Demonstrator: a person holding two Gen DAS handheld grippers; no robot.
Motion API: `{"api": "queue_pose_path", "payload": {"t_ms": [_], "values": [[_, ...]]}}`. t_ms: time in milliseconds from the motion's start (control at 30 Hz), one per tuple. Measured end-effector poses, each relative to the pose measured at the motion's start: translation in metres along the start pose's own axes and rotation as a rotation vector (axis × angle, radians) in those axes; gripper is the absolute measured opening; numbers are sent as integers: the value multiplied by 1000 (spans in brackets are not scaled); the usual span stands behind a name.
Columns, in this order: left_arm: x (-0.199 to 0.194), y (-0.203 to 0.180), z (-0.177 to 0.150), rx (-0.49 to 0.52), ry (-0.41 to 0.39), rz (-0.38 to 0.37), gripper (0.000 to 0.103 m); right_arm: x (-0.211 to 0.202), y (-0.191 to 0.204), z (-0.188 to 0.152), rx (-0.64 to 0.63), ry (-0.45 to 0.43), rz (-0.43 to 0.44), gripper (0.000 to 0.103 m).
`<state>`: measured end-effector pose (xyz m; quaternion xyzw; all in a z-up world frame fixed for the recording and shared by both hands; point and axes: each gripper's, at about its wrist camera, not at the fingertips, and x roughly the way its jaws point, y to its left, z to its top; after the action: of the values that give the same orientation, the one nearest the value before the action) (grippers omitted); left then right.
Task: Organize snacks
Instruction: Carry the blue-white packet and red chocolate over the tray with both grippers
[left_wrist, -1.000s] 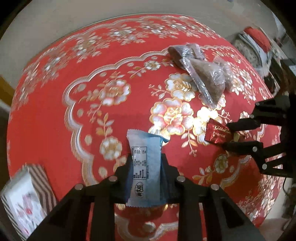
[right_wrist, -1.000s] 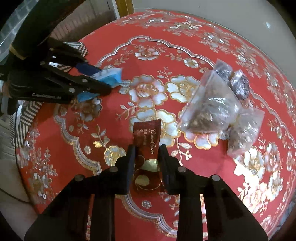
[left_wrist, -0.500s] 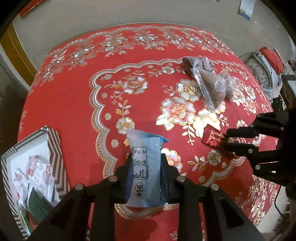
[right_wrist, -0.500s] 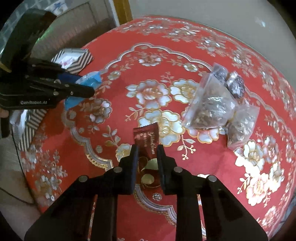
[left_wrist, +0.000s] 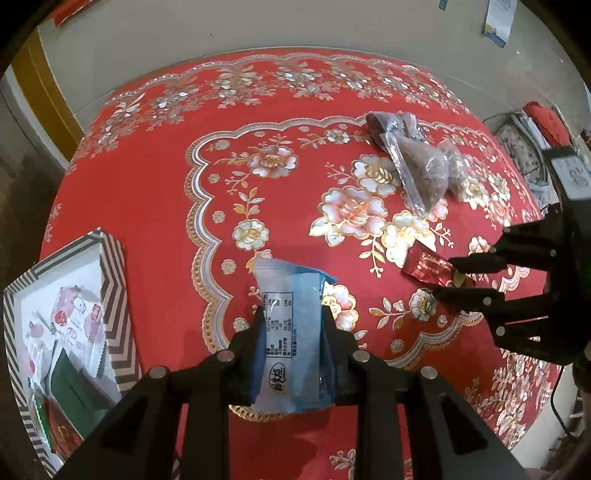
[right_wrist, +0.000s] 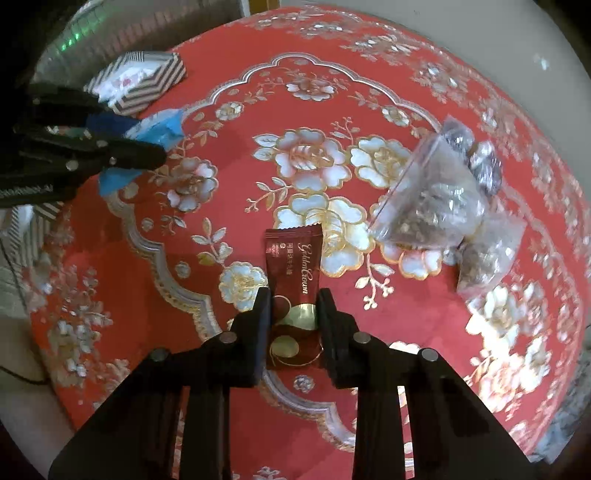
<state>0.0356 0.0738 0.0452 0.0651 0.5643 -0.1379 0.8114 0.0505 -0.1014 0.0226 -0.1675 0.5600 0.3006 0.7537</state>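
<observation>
Counter (left_wrist: 147, 192) draped in a red cloth with gold and white flowers fills both views, and it serves as the landmark for everything else.

Above the counter's near middle, the left hand-held gripper (left_wrist: 291, 325) points steeply down, clenched on a pale blue packet (left_wrist: 288, 332). The packet stands upright between the two black fingers (left_wrist: 251, 347), its printed label facing the camera, and it is lifted clear of the cloth. In the right view the same gripper (right_wrist: 147, 147) appears over the counter's left side, with the blue packet (right_wrist: 162, 127) sticking out beyond its tips.

Over the counter's near right part, the right hand-held gripper (right_wrist: 293, 306) also points steeply down, grasping a dark red sachet (right_wrist: 293, 273) with gold script. The sachet's lower half sits pinched between the fingers (right_wrist: 258, 325) and its serrated top edge reaches out past them. Seen from the left view, this gripper (left_wrist: 452, 278) comes in from the right and holds the sachet (left_wrist: 424, 266) above the cloth.

On the counter's far right lie clear bags (left_wrist: 421, 166) of brown snacks, bunched together and touching one another, well apart from both grippers.

At the counter's left edge sits a striped box (left_wrist: 114, 288), open, with small packets (left_wrist: 74, 317) lying inside.
</observation>
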Motion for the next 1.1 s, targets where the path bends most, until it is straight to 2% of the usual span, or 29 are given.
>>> {"api": "queue_pose_path", "payload": {"t_ms": [300,567,1100], "values": [[-18,13,0,-55,-39,40,28,-18,9,10,62,-92,43,24],[-39,36,-9,-98,-82,104,28,-26,36,42,35,-154,87,24],[-73,92,-44,-237,-136,187,28,-23,97,86,-90,-165,140,24]]}}
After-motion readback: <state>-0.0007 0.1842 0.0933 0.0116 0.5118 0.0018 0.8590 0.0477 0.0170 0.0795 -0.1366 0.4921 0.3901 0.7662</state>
